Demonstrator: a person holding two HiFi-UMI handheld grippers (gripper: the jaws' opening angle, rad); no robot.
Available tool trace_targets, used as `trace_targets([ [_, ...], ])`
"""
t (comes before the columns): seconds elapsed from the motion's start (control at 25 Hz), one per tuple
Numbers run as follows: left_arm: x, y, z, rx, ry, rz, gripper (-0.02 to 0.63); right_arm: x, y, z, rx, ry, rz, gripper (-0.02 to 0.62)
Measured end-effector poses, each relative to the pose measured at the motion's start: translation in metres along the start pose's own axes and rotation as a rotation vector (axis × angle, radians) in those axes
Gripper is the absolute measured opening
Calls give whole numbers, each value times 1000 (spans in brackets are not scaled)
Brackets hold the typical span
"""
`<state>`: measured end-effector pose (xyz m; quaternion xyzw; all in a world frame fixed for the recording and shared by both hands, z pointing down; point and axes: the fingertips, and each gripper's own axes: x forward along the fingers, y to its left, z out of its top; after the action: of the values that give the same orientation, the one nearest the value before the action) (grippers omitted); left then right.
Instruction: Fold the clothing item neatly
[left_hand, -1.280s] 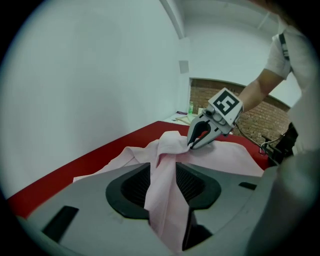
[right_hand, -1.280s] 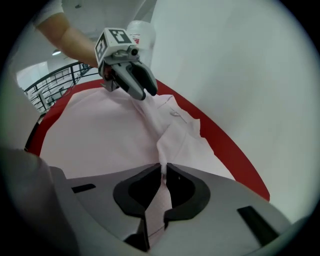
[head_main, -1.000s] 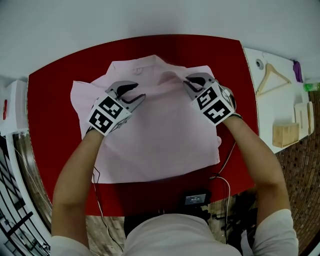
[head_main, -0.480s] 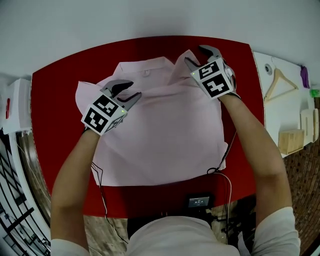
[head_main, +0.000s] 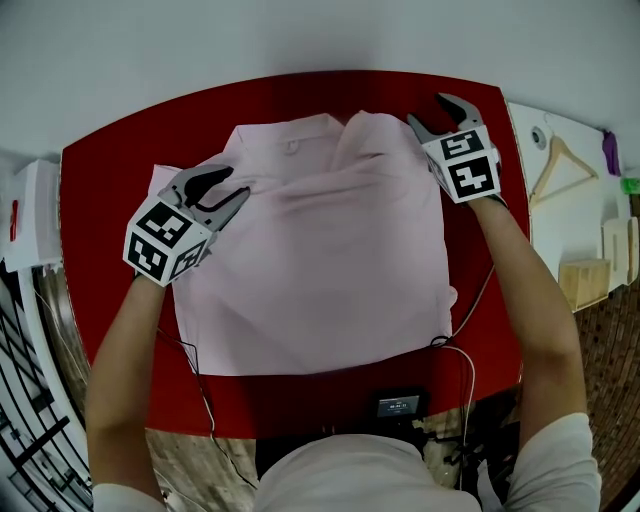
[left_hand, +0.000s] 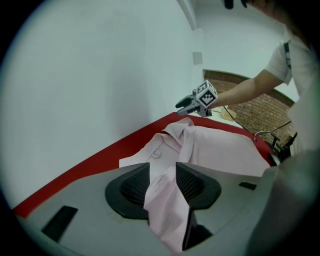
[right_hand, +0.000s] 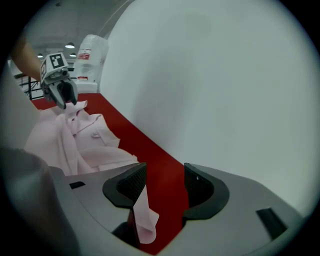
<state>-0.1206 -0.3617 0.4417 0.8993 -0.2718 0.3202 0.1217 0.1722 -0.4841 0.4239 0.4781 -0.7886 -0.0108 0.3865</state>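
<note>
A pale pink shirt (head_main: 320, 260) lies spread on the red table (head_main: 110, 200), collar at the far edge. My left gripper (head_main: 235, 185) is at the shirt's left shoulder. In the left gripper view a bunched fold of the shirt (left_hand: 165, 200) fills the gap between its pads, so this gripper (left_hand: 162, 167) is shut on it. My right gripper (head_main: 427, 110) hovers at the far right corner of the shirt. Its jaws have just been opening. In the right gripper view they (right_hand: 165, 175) stand wide apart, with a fabric tip (right_hand: 142, 215) against one pad only.
To the right is a white side table (head_main: 540, 215) with a wooden hanger (head_main: 555, 155) and a wooden box (head_main: 572, 268). A small black device (head_main: 398, 403) with cables sits at the table's near edge. A white wall stands behind the table.
Both grippers moved outward: the left one to the left, the right one toward the far right corner. The right jaws opened and let go of the fold, and the shirt's right side now lies spread.
</note>
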Motion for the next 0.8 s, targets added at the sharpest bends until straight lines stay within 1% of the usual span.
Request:
trace_targets([
  [0.08,-7,6,-5,8,9,9,161,-10,11,-13,-19,8,60,219],
  [0.2,-15,19,-22,53,68,33,160,-29,43,-30,-75,21,202,219],
  [0.28,-21,28,-36,85,114,45,160,-42,72,-41,-159,42,309,218],
  [0.36,-28,35,-50,118,155,50,160,-51,93,-54,-274,76,380,213],
  [0.44,-34,41,-64,154,194,48,160,-53,102,-67,-365,114,399,188],
  [0.48,-36,45,-71,169,210,49,160,-52,103,-72,-385,128,400,151],
  [0.52,-39,49,-77,179,221,52,160,-49,104,-75,-390,138,399,113],
  [0.56,-42,53,-80,184,225,58,160,-46,105,-76,-387,146,398,90],
  [0.68,-41,62,-85,204,228,65,160,-36,106,-79,-371,173,408,63],
  [0.8,-29,65,-93,270,281,65,160,-34,103,-77,-356,188,419,41],
])
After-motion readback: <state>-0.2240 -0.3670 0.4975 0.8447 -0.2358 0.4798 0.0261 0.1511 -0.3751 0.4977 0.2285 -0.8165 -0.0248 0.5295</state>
